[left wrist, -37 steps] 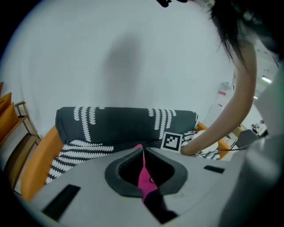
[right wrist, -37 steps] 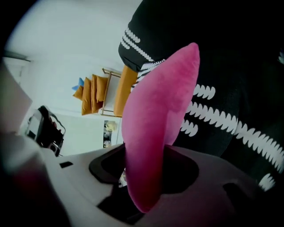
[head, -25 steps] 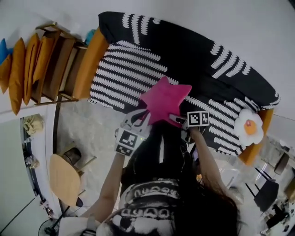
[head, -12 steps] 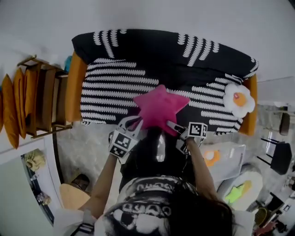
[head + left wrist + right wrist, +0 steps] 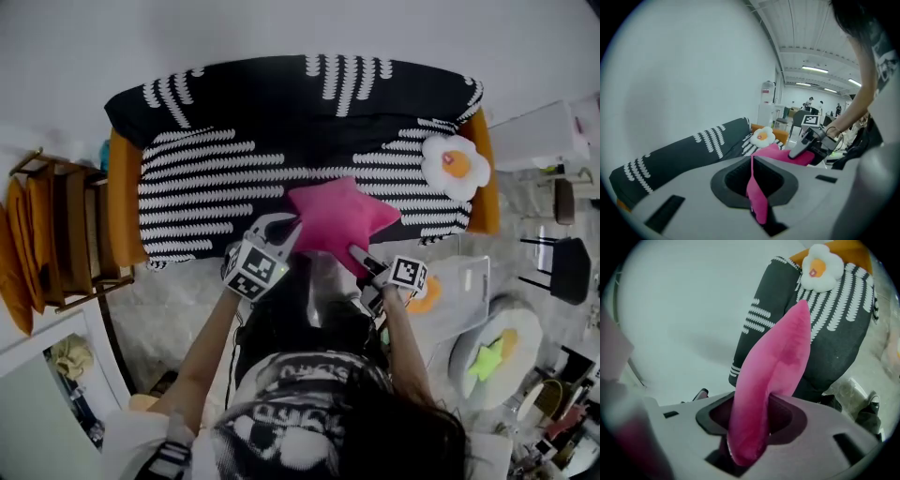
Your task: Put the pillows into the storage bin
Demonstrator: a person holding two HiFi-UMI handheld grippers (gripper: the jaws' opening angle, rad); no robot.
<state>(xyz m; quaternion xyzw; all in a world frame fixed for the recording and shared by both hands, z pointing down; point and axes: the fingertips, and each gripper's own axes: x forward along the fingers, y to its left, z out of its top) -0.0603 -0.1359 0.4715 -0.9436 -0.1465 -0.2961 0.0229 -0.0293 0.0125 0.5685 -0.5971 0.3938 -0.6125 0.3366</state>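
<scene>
head view: the pink star pillow [image 5: 337, 214] is held up over the near edge of the striped sofa [image 5: 234, 169]. the left tongs [image 5: 284, 228] grip its left point and the right tongs [image 5: 358, 253] its near right point. an egg pillow [image 5: 455, 161] lies at the sofa's right end.

left gripper view: the tongs are pinched nearly together on a thin pink corner (mostly fabric).

right gripper view: the tongs stand partly apart, clamped on a plump arm of the star.

The star pillow [image 5: 336, 217] was pink, the sofa cover [image 5: 234, 159] black with white stripes, the egg pillow [image 5: 455, 162] white and orange.
</scene>
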